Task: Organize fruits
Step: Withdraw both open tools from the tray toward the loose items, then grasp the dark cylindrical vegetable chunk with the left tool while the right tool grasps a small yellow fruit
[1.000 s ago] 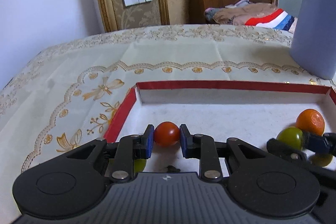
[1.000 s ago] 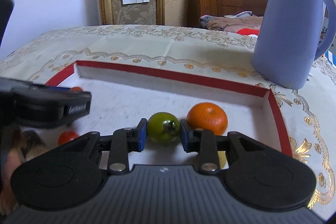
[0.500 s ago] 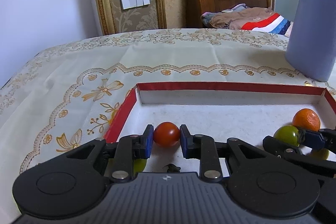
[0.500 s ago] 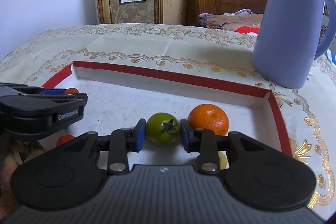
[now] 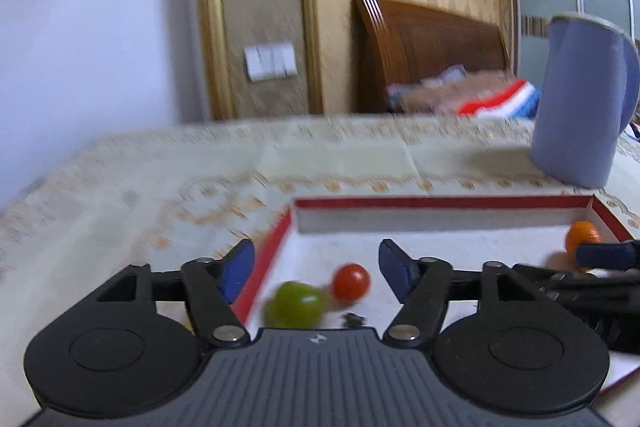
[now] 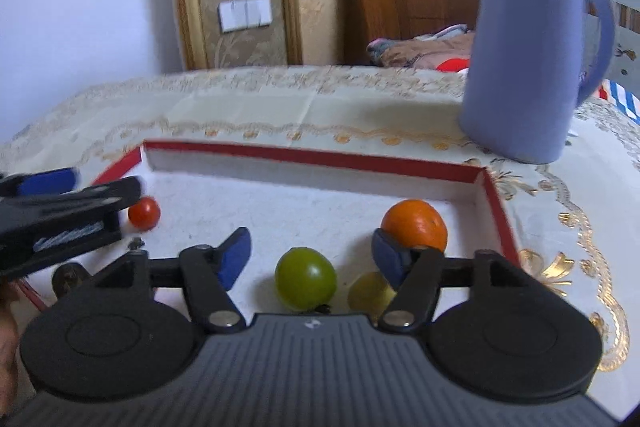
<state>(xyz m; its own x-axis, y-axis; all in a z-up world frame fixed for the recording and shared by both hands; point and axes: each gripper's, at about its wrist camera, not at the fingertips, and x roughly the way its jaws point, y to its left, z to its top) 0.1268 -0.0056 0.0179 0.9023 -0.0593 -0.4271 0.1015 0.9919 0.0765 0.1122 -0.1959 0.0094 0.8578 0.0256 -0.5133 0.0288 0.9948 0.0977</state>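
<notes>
two handheld grippers with blue pads hover over a shallow red-rimmed tray (image 6: 320,158) with a white floor, set on a cream tablecloth (image 6: 280,107) with gold embroidery. the left gripper (image 5: 316,269) has just spread its jaws; a red cherry tomato (image 5: 351,283) lies free on the tray floor between the pads, touching neither, with a blurred green fruit (image 5: 298,304) just beside it. the right gripper (image 6: 310,255) has likewise just opened; a green tomato (image 6: 306,278) sits loose between its pads. a pale yellow fruit (image 6: 370,291) lies near the right pad and an orange mandarin (image 6: 414,225) behind it. a lavender jug (image 6: 528,59) stands beyond the tray.
</notes>
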